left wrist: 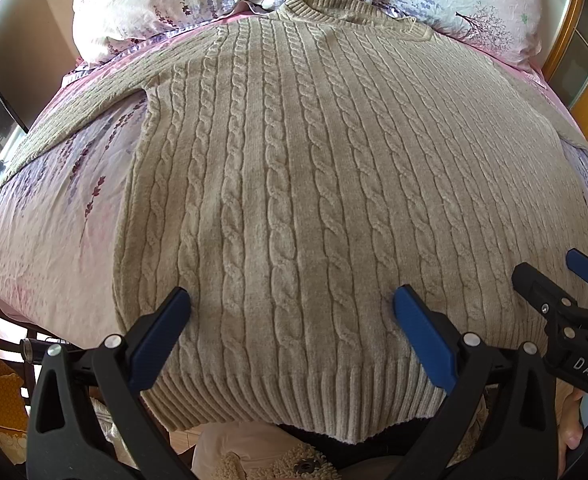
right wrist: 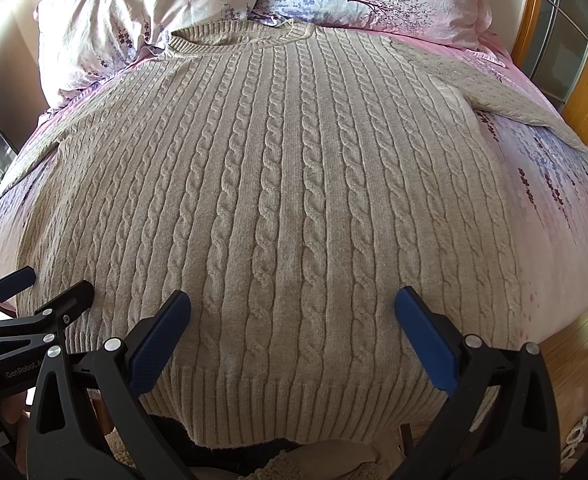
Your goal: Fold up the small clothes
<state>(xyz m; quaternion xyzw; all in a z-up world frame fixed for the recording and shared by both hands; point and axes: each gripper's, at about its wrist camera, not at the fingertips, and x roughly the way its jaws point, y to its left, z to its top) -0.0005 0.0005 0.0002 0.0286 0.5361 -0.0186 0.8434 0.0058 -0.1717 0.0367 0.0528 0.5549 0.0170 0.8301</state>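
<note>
The black left gripper with blue finger pads (left wrist: 292, 304) hovers spread wide over the beige cable-knit sweater's (left wrist: 294, 184) hem. The matching right gripper (right wrist: 292, 304) hangs just beside it, equally splayed.

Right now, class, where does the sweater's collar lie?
In both wrist views the collar sits at the far end of the sweater, touching the two floral pillows.

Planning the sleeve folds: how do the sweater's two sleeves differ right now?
The left sleeve runs out straight toward the bed's left edge; the right sleeve angles toward the right edge near the wooden frame. The left sleeve lies nearer the pillows. Both lie flat and unfolded on the floral sheet, part of the same beige cable-knit sweater.
</note>
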